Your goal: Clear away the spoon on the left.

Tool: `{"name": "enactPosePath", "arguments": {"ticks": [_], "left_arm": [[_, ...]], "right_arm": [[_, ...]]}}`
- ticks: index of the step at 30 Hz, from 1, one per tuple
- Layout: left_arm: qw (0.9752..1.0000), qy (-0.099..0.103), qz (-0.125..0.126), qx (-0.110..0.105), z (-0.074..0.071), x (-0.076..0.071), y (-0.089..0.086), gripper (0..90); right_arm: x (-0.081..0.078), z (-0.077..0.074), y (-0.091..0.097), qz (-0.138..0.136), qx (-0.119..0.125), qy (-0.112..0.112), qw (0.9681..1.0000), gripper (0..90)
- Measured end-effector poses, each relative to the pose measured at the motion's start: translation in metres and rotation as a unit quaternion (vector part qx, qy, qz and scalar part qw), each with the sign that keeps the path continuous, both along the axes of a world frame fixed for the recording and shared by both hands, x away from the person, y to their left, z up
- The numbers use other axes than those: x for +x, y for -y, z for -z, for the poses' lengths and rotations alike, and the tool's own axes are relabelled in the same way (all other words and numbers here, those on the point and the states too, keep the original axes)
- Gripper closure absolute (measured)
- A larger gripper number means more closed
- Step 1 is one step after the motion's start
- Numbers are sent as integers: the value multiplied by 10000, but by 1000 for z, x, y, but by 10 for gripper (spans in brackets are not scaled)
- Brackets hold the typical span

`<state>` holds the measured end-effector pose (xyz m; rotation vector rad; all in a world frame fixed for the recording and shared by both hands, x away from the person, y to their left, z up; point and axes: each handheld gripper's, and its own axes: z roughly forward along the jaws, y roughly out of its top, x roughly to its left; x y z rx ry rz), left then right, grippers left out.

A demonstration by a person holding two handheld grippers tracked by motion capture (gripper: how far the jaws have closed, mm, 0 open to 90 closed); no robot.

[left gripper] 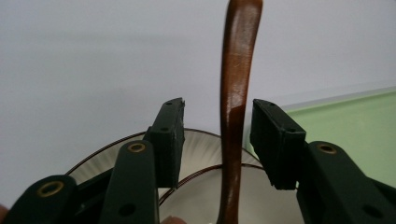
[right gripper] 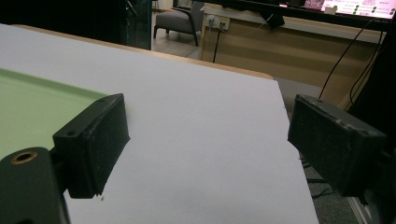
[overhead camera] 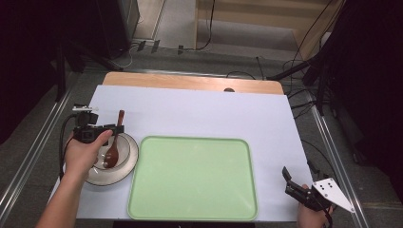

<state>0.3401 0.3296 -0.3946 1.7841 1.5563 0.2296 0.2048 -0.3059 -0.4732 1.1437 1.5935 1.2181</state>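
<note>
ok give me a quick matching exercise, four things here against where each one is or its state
Things:
1. spoon
2. tray
3. bowl
4. right hand-held gripper

Places or states:
A. sits on a plate, left of the tray
B. jaws wide apart, nothing between them
C. green, middle of the table, nothing on it
D. handle between the jaws of the left hand-held gripper, a gap on each side

Pairs: 1-D, 2-C, 3-A, 4-B

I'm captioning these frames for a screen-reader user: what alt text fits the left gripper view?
A brown wooden spoon handle rises between the left claw's two black jaws, with a gap showing on each side. Below sit a white bowl on a brown-rimmed plate, with a green tray at right on a white table.
</note>
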Motion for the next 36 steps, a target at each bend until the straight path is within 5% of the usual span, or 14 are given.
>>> {"name": "enactPosePath", "arguments": {"ticks": [2,4,19,36], "left_arm": [[9999,-103,60,-36,0,2,0,615],[9997,-128,178,-77,2,2,0,777],[9976,511,359,-286,-17,-15,-6,854],[9939,866,364,-573,-43,-31,-9,855]], "right_arm": [[0,0,0,1,-2,2,10000,132],[0,0,0,2,7,2,10000,132],[-1,0,0,10,17,11,10000,132],[-1,0,0,20,14,24,10000,132]]}}
